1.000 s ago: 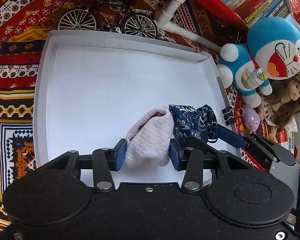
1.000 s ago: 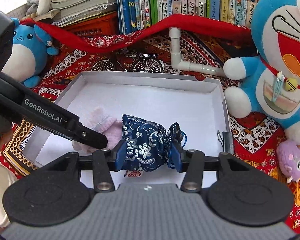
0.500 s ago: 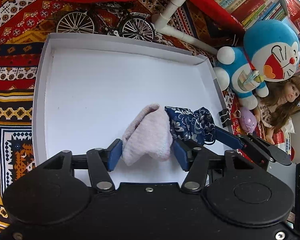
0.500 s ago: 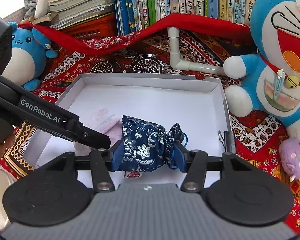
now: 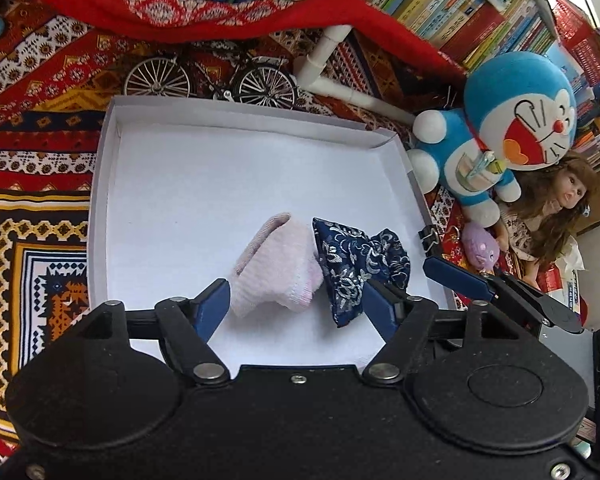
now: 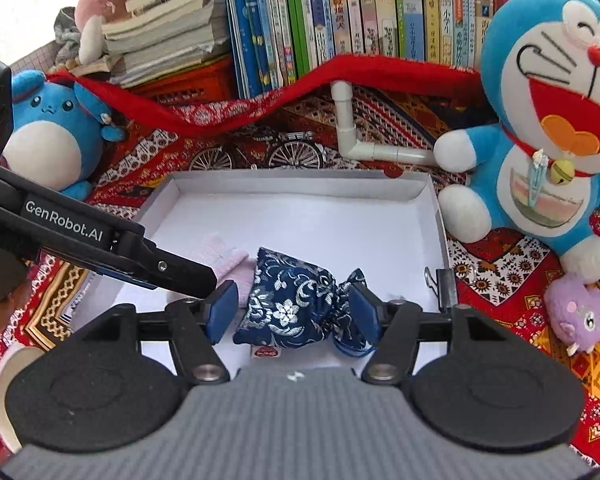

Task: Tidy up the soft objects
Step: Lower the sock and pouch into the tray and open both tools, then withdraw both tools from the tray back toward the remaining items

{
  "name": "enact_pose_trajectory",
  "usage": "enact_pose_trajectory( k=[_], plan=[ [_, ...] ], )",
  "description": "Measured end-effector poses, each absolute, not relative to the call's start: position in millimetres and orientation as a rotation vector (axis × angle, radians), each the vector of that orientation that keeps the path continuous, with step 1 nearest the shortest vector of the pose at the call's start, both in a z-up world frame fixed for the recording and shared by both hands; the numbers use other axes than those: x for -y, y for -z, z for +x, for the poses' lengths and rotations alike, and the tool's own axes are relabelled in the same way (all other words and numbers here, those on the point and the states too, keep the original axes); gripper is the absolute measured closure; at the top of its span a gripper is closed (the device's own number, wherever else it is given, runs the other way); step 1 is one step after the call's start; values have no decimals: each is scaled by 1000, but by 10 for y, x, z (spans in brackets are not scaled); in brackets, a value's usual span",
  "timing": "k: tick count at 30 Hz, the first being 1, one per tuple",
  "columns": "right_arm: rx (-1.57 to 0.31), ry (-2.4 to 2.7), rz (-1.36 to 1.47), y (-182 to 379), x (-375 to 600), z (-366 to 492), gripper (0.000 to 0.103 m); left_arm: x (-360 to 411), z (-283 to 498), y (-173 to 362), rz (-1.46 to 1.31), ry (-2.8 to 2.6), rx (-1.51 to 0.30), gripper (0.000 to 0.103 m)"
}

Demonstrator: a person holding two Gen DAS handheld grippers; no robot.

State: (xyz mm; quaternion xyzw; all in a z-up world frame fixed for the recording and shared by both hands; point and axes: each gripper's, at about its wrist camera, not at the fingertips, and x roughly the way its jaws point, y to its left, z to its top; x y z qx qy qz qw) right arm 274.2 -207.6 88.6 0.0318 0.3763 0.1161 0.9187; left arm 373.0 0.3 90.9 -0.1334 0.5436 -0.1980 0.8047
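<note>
The left gripper [image 5: 296,310] stood with its jaws spread, the pink folded cloth [image 5: 274,270] lying loose between them on the floor of the white tray [image 5: 236,120], near its front edge. Just to the right, touching the cloth, lay the blue brocade pouch [image 6: 296,300], and the right gripper [image 6: 294,312] was likewise spread wide around it, neither pad pressing the fabric. Both soft things appeared set down inside the tray, so the step in hand looked like letting go. To do it well, each tool should have drawn straight back and up, jaws kept wide, so no pad snagged the cloth's fold or the pouch's drawstring and dragged either out of place.
</note>
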Motion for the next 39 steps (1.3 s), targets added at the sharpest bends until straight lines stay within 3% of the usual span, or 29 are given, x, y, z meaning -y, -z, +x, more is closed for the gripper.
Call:
enact_pose_trajectory(
  k=[23,39],
  plan=[
    [-566,-243,-16,-1430,2120,1827,14,28,2524,-1605,-148,490,-904,26],
    [-455,-216,-72,-1284,2070,1211,3,7,1646,-1487,-54,406,-643,23]
  ],
)
